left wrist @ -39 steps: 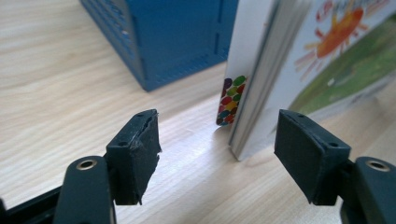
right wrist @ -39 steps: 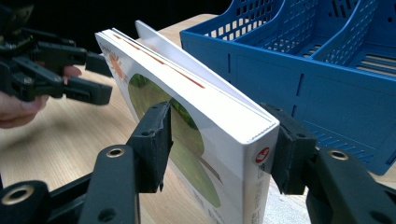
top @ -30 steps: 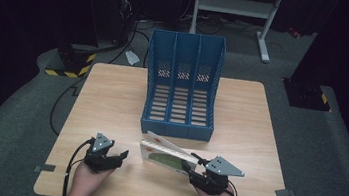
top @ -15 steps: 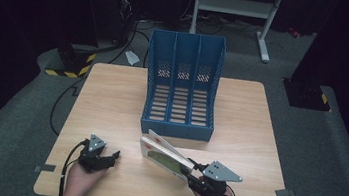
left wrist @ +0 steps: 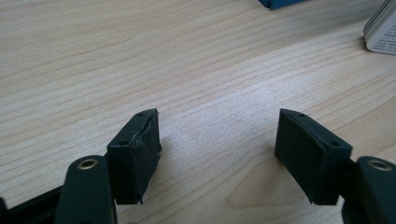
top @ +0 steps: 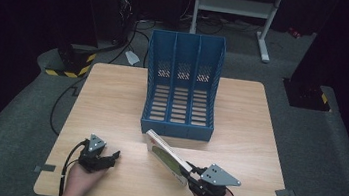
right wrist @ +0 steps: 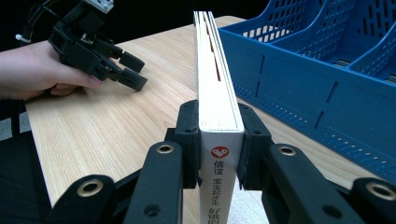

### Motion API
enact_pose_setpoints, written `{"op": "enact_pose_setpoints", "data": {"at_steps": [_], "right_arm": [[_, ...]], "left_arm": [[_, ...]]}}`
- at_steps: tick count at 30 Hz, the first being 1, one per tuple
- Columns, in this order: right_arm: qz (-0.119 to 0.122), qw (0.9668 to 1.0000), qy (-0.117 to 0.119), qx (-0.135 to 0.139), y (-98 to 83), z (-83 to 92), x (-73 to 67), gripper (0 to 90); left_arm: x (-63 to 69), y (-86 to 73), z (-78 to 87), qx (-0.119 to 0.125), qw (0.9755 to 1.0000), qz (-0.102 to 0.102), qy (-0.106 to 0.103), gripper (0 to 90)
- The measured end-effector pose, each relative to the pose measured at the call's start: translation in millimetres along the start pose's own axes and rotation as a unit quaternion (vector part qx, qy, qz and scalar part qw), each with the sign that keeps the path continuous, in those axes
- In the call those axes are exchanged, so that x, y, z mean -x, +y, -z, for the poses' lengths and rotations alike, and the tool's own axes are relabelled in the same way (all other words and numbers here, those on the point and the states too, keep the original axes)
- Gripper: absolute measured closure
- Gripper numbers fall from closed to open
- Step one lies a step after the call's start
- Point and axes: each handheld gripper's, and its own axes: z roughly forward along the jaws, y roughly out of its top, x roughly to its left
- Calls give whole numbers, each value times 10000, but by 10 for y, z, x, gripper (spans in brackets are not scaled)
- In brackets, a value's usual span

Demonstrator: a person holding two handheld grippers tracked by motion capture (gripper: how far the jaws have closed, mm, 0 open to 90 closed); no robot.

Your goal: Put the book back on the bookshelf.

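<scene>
My right gripper (right wrist: 218, 149) has just been closing its jaws and is now clamping the spine end of a thin white paperback book (right wrist: 215, 84), holding it on edge near the blue plastic three-slot file rack (top: 182, 86), probably for slotting in. My left gripper (left wrist: 219, 149) is resting open on the light wooden table (top: 111, 100), well apart.

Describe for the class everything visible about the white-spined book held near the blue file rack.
The thin white-spined book has a green-patterned cover, cream page edges and a red emblem above dark printed characters on its spine. It tilts up off the pale wooden table, its far end towards the blue plastic three-slot file rack without touching it. The right gripper, whose jaws have just been closing, clamps it at the spine end, one black pad on each cover.
</scene>
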Motion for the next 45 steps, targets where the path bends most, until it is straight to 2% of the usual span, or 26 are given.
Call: {"op": "enact_pose_setpoints", "data": {"at_steps": [4, 11, 18, 22, 27, 29, 31, 34, 41, 45], "right_arm": [[39, 10000, -60, -14, 7, -3, -37, 720], [-202, 9997, -145, 2, 52, -48, -44, 628], [-184, 9993, -268, -208, 126, -173, -103, 585], [-243, 9990, -192, -317, 168, -200, -103, 596], [-256, 9988, -154, -388, 207, -208, -73, 565], [-240, 9987, -19, -453, 217, -218, -61, 582], [-237, 9987, 16, -456, 222, -221, -60, 586], [-271, 9987, -51, -435, 231, -227, -66, 573], [-252, 9978, -262, -549, 275, -239, -71, 654], [-98, 9976, -252, -641, 315, -265, -86, 677]], "left_arm": [[0, 0, 0, 1, 10000, 0, 1, 307], [-2, 0, 0, -1, 10000, 1, -15, 306], [-2, 0, 0, 1, 10000, -4, -14, 306], [-2, 0, 0, -1, 10000, -4, -14, 305], [-2, 0, 0, 0, 10000, -3, -14, 306], [-2, 0, 0, 1, 10000, -3, -13, 306], [-1, -1, 0, 2, 10000, -2, -7, 306], [2, -2, 1, 5, 10000, 3, 7, 306], [4, -5, 4, 3, 10000, 7, 11, 305], [2, -5, 5, 3, 10000, -2, 13, 305]]}}
